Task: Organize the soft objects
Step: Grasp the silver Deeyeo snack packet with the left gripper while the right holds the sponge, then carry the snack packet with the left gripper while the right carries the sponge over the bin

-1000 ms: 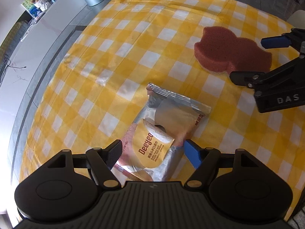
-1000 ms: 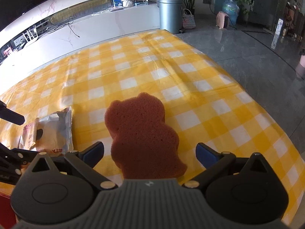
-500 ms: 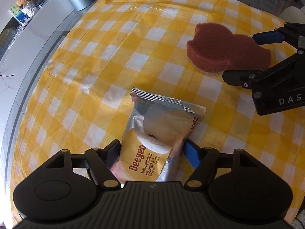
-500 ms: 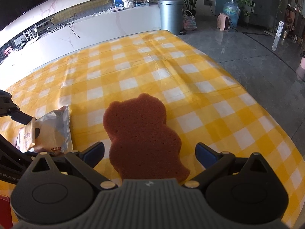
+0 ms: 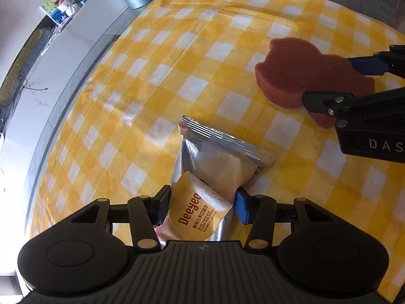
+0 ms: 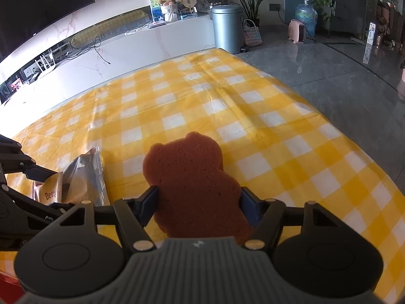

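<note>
Sponge [image 6: 192,185] lies between right tool [image 6: 200,202] pads, which have just closed onto its sides. Wipes pack [image 5: 215,177] sits likewise gripped in left tool [image 5: 202,205] on desk [image 5: 152,88].

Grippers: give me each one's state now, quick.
Left gripper: jaws just closing, pads against the silver-and-yellow foil wipes packet.
Right gripper: jaws just closing, pads against the brown bear-shaped sponge.
</note>
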`<state>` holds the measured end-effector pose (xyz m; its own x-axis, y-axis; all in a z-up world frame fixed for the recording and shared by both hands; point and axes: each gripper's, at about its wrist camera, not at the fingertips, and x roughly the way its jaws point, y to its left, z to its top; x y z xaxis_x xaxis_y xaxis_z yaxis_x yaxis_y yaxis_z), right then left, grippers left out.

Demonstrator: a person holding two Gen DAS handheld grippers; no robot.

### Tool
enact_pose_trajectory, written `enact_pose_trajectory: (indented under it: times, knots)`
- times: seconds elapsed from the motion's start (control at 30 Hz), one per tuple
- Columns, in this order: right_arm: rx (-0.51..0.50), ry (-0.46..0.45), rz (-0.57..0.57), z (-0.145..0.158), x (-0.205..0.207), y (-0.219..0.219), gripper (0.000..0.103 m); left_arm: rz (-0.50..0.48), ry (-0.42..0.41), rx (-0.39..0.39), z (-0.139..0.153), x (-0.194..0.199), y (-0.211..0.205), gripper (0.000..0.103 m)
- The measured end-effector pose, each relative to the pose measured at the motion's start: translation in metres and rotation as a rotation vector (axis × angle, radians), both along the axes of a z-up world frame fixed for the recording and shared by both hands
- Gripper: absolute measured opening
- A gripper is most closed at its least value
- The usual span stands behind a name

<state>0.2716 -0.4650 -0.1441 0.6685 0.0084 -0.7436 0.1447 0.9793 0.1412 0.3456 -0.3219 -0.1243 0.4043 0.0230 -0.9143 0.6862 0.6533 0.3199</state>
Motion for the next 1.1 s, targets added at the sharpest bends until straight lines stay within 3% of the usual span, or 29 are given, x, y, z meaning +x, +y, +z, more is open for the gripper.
enact_pose_trajectory:
  times: [0.13, 0.27, 0.5, 0.8, 0.93, 1.1]
  knots:
    - [-0.004, 0.001, -0.005, 0.002, 0.001, 0.001, 0.064, 0.032, 0.022, -0.013, 0.005, -0.001, -0.005, 0.055]
    - [-0.005, -0.021, -0.003, 0.008, -0.002, 0.000, 0.063, 0.017, -0.025, -0.064, 0.029, -0.009, -0.016, 0.054]
    - [0.052, -0.096, -0.032, 0.029, -0.016, -0.012, 0.063, 0.077, -0.107, -0.288, 0.108, -0.041, -0.002, 0.054]
    - [0.165, -0.259, 0.023, 0.077, -0.044, 0.000, 0.062, 0.320, -0.217, -0.488, 0.187, -0.111, 0.085, 0.054]
    - [0.200, -0.350, 0.085, 0.107, -0.067, 0.013, 0.062, 0.390, -0.258, -0.552, 0.203, -0.150, 0.136, 0.054]
    - [0.328, -0.506, 0.167, 0.146, -0.103, 0.035, 0.063, 0.439, -0.323, -0.618, 0.209, -0.201, 0.199, 0.054]
